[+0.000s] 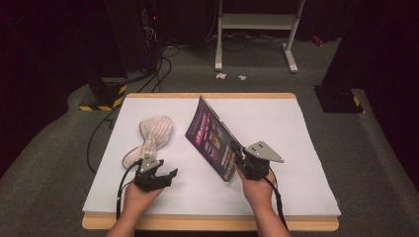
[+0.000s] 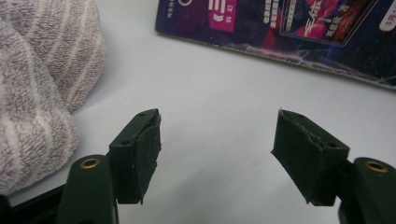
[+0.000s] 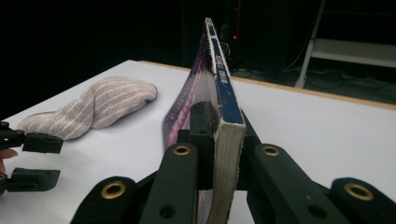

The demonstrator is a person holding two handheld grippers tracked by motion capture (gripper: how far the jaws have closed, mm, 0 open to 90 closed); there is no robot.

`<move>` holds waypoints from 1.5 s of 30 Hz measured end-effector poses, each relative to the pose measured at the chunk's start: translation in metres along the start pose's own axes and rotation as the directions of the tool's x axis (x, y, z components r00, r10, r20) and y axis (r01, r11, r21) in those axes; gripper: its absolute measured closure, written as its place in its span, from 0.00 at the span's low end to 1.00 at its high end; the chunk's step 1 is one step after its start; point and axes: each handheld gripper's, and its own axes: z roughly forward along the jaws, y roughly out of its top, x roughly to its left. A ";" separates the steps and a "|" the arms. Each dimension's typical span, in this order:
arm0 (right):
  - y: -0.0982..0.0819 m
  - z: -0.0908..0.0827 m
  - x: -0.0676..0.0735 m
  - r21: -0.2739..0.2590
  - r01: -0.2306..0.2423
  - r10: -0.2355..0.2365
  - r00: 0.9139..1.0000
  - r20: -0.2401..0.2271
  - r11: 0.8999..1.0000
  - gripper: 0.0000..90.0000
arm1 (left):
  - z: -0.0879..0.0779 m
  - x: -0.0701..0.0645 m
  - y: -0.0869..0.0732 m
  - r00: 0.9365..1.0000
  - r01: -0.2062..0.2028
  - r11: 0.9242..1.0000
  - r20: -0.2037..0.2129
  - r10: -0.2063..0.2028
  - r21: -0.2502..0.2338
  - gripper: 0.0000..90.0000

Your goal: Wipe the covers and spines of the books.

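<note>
Your counter (image 1: 276,123) carries a white sheet over a wood edge, on grey carpet in a dark room. Your right gripper (image 1: 242,157) fingers clamp the magazine (image 1: 211,136), tilted up on edge. Left gripper (image 1: 163,174) fingers stand wide, beside the striped towel (image 1: 153,136).

Your left tool (image 1: 165,174) rests low with its jaws spread apart; your right tool (image 1: 236,149) has its jaws clamped tight.
</note>
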 end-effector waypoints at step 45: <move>-0.006 -0.014 -0.022 -0.033 0.022 -0.018 0.993 0.117 0.999 0.94 | 0.002 -0.001 -0.001 1.000 -0.019 1.000 -0.002 0.019 0.015 0.35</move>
